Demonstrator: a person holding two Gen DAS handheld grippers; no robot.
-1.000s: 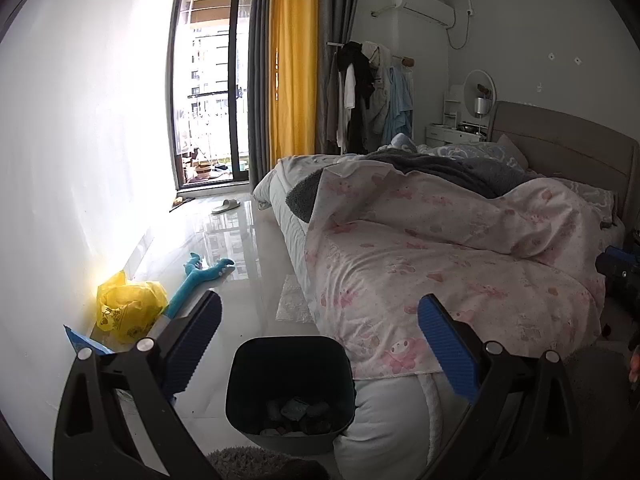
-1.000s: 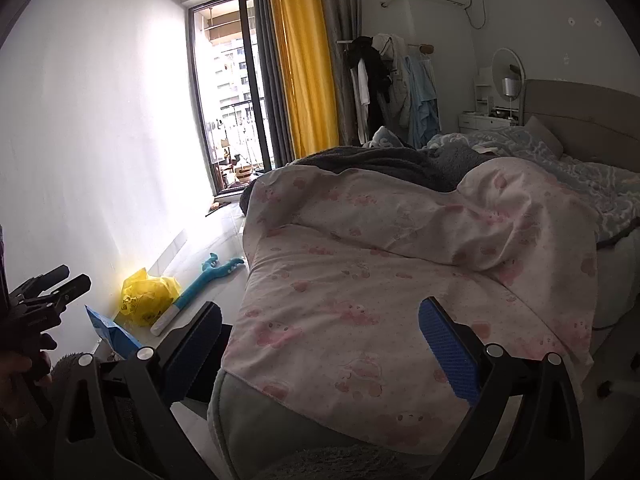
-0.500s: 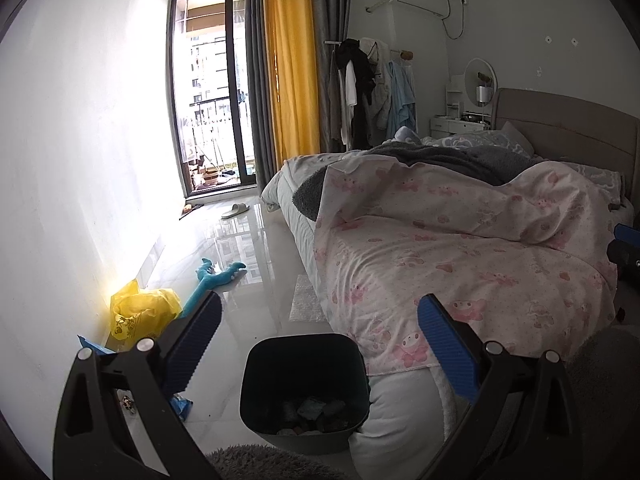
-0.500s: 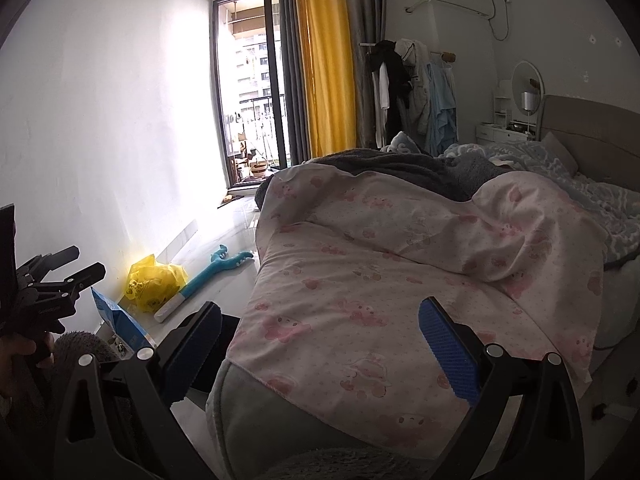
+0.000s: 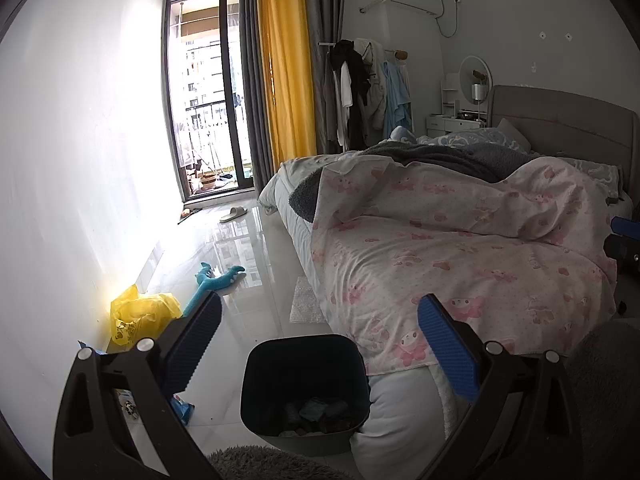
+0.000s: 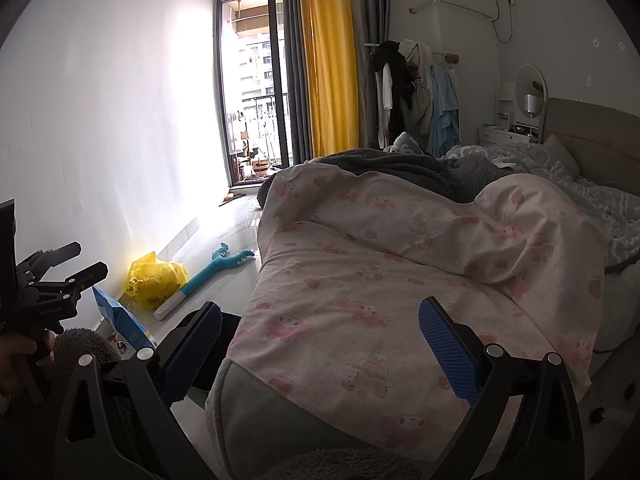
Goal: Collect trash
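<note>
While both tools hang over the foot of the bed, the left gripper (image 5: 320, 344) has its blue-padded jaws spread wide with nothing between them, and the right gripper (image 6: 320, 344) is spread just as wide and equally empty. Directly ahead of the left gripper a dark trash bin (image 5: 306, 392) stands on the glossy white floor (image 5: 240, 256), touching the corner of the mattress, with some crumpled dark and grey scraps lying in its bottom. By the left wall a crumpled yellow plastic bag (image 6: 155, 277) rests on the floor, and just beside it, nearer the cameras, a blue snack packet (image 6: 120, 322) leans tilted. A teal toy with a white handle (image 6: 204, 280) lies along the floor next to the yellow bag, pointing toward the balcony door (image 5: 208, 96). A square of bubble wrap (image 5: 306, 300) lies flat against the side of the bed. A pink cartoon-print duvet (image 6: 400, 272) covers the bed, with a grey blanket (image 6: 400, 168) bunched behind it. A pale slipper (image 5: 234, 213) sits near the door, beside the yellow curtain (image 5: 286, 56). In the right wrist view the left gripper appears at the far left edge, gripped by a hand (image 6: 16, 356)
</note>
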